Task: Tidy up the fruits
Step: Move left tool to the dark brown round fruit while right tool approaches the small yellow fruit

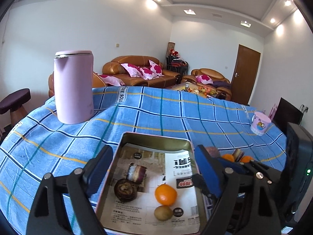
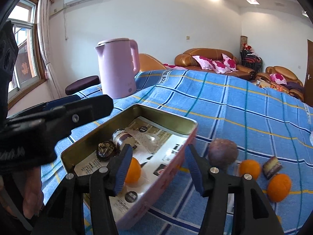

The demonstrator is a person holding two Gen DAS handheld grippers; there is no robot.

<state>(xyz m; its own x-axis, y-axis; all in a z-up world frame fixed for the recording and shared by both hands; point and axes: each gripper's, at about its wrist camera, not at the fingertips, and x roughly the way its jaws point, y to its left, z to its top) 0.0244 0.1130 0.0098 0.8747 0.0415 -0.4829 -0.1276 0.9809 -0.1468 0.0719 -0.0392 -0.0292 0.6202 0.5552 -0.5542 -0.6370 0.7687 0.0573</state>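
Observation:
An open tin (image 1: 156, 140), lined with printed paper, holds an orange (image 1: 165, 194), a kiwi (image 1: 163, 212), a dark brown fruit half (image 1: 125, 190) and a purple slice (image 1: 137, 173). My left gripper (image 1: 154, 168) hangs open above the tin with nothing between its fingers. My right gripper (image 2: 158, 168) is open too, straddling the tin's right wall (image 2: 176, 160), pads clear of it. Right of the tin on the cloth lie a round purple fruit (image 2: 223, 151), two oranges (image 2: 250, 169) (image 2: 278, 187) and a purple wedge (image 2: 272, 166).
A pink kettle (image 1: 73, 86) stands at the back left of the blue checked cloth (image 1: 156, 113). A pink cup (image 1: 261, 124) sits at the far right edge. A dark device (image 1: 297, 156) stands off the right side. A person's hand (image 2: 33, 195) holds the left tool.

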